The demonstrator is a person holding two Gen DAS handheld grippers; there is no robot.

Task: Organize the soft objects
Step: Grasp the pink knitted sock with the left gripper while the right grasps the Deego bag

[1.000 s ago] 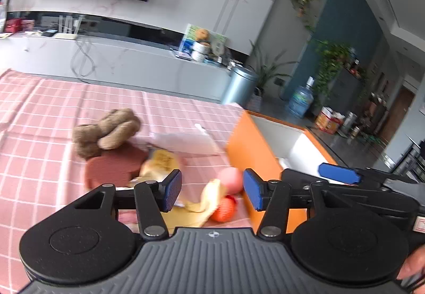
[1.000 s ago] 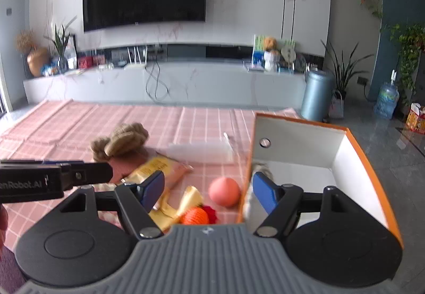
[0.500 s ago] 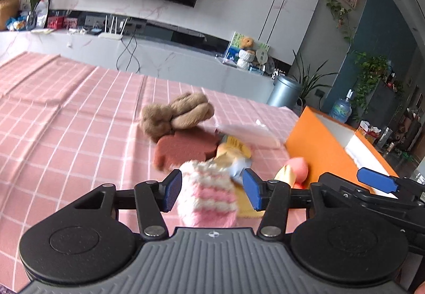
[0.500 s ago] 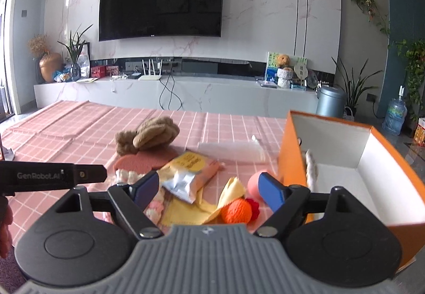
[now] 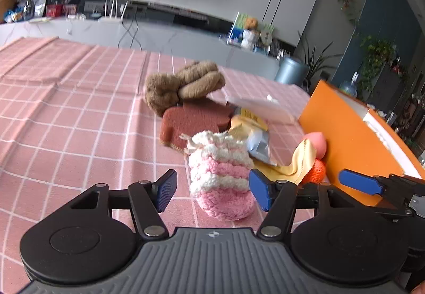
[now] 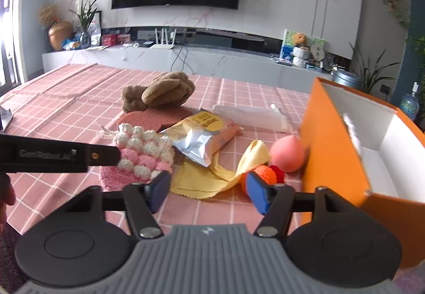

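Observation:
A pink and white crochet pouch (image 5: 221,174) lies on the pink checked cloth, between the fingers of my open left gripper (image 5: 212,189), not gripped. It also shows in the right wrist view (image 6: 140,158). Behind it lie a brown knotted plush (image 5: 183,85), a reddish sponge (image 5: 194,121), a snack packet (image 6: 204,134), a yellow cloth (image 6: 212,177), an orange crochet ball (image 6: 261,174) and a pink egg sponge (image 6: 288,153). My right gripper (image 6: 208,190) is open and empty, above the yellow cloth.
An open orange box (image 6: 337,148) with a white inside stands at the right, touching the egg sponge. A clear plastic bag (image 6: 247,115) lies behind the packet. The left gripper's finger (image 6: 58,153) crosses the right wrist view.
My left gripper has swung left from the orange box side and now frames the crochet pouch. My right gripper has pulled back from the box toward the pile.

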